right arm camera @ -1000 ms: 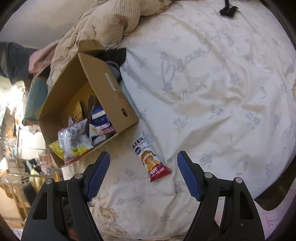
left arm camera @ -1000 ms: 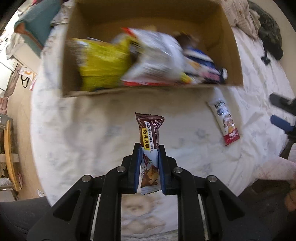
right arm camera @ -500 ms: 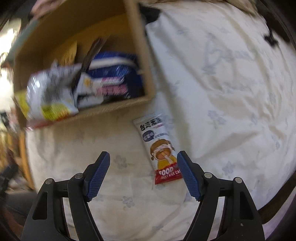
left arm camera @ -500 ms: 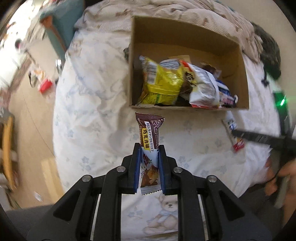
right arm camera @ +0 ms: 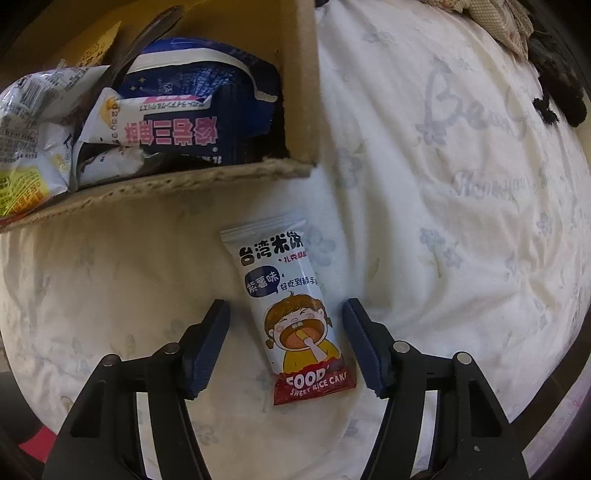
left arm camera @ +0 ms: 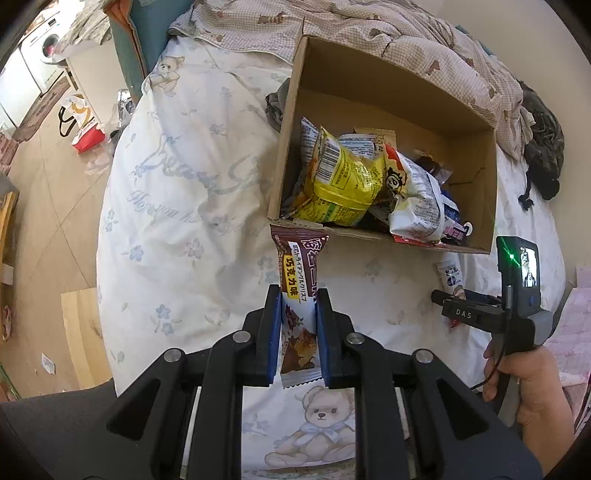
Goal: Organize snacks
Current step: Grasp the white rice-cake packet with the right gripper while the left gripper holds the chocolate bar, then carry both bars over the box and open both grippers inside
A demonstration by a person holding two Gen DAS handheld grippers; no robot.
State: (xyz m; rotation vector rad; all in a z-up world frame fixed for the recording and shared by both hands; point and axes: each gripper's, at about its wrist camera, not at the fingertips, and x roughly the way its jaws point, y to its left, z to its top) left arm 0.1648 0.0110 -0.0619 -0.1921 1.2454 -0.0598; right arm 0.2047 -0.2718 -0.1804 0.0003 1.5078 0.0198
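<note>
Left hand-held gripper (left arm camera: pixel 297 314): clenched on a brown chocolate wafer bar (left arm camera: pixel 299 280), blue pads pressing both long edges; the wrapper stands upright, its top pointing toward the box.

Chocolate wafer bar: held above the bed (left arm camera: pixel 184 206), its top edge just near of the box's near wall in the left wrist view.

Right hand-held gripper (right arm camera: pixel 286 328): released, jaws spread wide, one finger on each side of the rice cake packet (right arm camera: pixel 291 310), neither pad touching it.

Rice cake packet: lies flat on the bed sheet, white at the far end with a cartoon child in the middle and a red band reading "FOOD" at the near end; it sits just near of the box's right corner. In the left wrist view it shows partly (left arm camera: pixel 451 273) behind the right tool.

Cardboard box (left arm camera: pixel 369 92): open on the bed, far of both tools, holding a yellow snack bag (left arm camera: pixel 343 184), a white crinkled bag (left arm camera: pixel 417 199) and a blue packet (right arm camera: pixel 199 81) at the right end.

Right hand (left arm camera: pixel 532 384): grips the handle of the right tool at the near right edge, a small lit screen (left arm camera: pixel 519 266) mounted above it.

Bedding: a beige checked quilt (left arm camera: pixel 369 22) bunched along the far side of the box.
</note>
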